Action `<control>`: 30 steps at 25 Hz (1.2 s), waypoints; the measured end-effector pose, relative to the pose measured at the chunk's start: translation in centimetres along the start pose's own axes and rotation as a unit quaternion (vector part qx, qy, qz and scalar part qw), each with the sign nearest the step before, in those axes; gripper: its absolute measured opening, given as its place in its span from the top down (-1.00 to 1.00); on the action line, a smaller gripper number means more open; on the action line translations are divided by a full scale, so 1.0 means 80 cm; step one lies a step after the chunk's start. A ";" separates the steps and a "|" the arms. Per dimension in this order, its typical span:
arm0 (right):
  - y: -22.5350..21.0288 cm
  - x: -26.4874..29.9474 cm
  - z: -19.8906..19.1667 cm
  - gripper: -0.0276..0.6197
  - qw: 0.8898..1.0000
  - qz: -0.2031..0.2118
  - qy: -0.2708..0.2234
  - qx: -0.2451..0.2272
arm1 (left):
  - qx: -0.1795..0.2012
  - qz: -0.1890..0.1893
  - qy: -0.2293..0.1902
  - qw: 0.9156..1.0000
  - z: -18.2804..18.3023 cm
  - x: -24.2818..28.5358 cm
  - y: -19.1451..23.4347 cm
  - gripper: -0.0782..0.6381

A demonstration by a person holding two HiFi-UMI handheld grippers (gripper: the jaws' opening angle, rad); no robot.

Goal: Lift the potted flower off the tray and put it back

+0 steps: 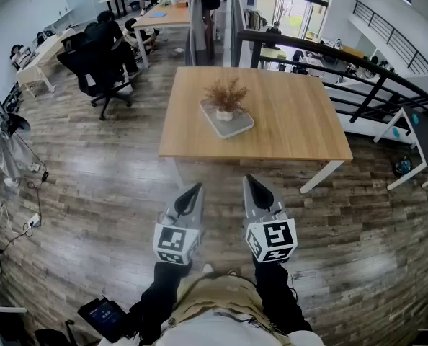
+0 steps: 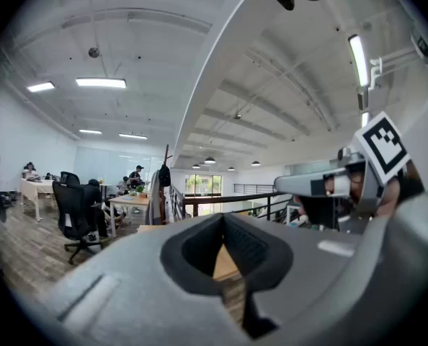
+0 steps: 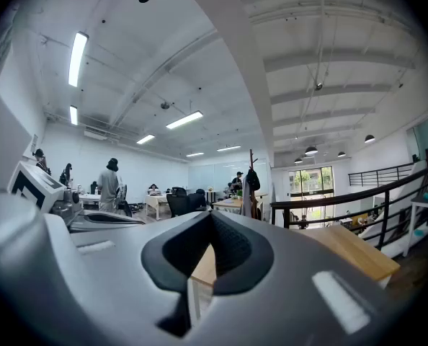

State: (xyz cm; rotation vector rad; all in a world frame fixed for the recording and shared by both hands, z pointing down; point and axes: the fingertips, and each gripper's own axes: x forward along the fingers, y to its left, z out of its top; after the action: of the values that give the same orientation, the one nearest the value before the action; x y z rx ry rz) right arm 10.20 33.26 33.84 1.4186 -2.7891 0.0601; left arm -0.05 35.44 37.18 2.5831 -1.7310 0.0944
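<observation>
Standing back from the light wooden rectangular table (image 1: 293, 125), you hold 2 grey grippers level, near your body: left gripper (image 1: 197, 187) and right gripper (image 1: 248, 179), each with jaws closed together, empty. Far ahead, the dried brown potted flower (image 1: 226, 99) sits on the pale square tray (image 1: 237, 127) on that table.

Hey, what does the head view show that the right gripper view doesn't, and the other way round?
Only the head view: the potted flower standing on its tray. Only the right gripper view: ceiling lights and a standing person at far left. Both: the wooden table, the black railing, the left hand-held gripper and the right hand-held gripper, each shut on nothing.
</observation>
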 end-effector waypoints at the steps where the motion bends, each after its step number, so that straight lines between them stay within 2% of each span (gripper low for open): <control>1: 0.002 0.001 -0.002 0.91 1.000 -0.001 0.000 0.001 | 0.000 0.000 0.001 1.000 -0.006 -0.002 0.004 0.78; 15: 0.032 0.029 -0.025 0.91 1.000 -0.010 0.015 0.013 | -0.015 0.007 0.010 1.000 -0.029 -0.021 0.054 0.78; 24: 0.048 0.044 -0.041 0.90 0.999 -0.024 0.029 0.010 | -0.029 -0.001 0.013 0.999 -0.041 -0.029 0.077 0.78; 30: 0.063 0.071 -0.060 0.91 0.998 -0.031 0.045 0.015 | -0.040 0.008 0.022 0.999 -0.055 -0.036 0.115 0.78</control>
State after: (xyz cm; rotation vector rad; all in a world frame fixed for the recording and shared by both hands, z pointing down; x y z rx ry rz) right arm 2.76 31.80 38.65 1.4688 -2.6814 0.1625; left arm -9.80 34.84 41.30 2.4924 -1.7045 0.0814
